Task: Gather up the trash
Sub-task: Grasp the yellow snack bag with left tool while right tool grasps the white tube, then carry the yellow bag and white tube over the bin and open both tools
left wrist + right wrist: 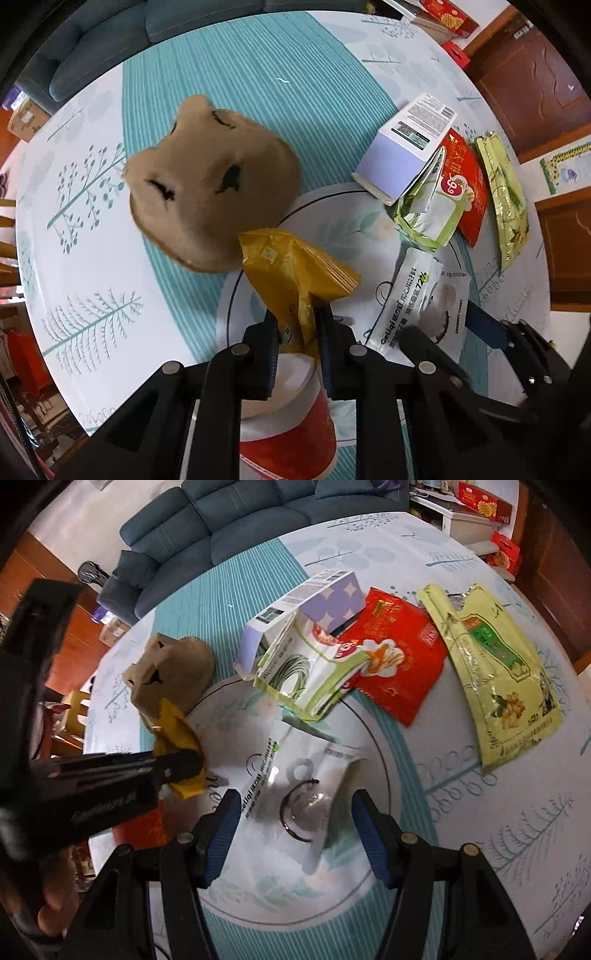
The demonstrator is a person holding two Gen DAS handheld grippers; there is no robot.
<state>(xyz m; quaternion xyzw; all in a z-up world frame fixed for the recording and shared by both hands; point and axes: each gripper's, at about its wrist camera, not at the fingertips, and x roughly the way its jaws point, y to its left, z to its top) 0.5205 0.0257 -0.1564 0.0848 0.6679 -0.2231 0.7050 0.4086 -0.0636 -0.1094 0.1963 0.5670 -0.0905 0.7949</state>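
The left hand-held gripper (297, 325) points steeply down at the worktop (92, 229), which is covered by a white cloth with teal stripes and tree prints. Its blue pads are clamped on a crumpled yellow plastic wrapper (295, 269), which rises from between the fingertips. Directly beneath this gripper stands a red and white paper cup (291, 424). Just beyond the wrapper lies a crumpled brown paper bag (210, 184).

The right hand-held gripper (295, 827) has its jaws apart, one on each side of a flat white snack pouch (303, 786) with a dark ring printed on it; the pads do not press on it. The pouch lies on a round white turntable (369, 738) with a thin dark rim line. Ahead of this gripper sit a green and white opened packet (314, 675) and a lilac and white cardboard box (332, 598). Ahead and to the right lie a flat red foil packet (402, 657) and a yellow-green foil bag (509, 672). To its left, the other gripper holds the yellow wrapper against the brown bag.
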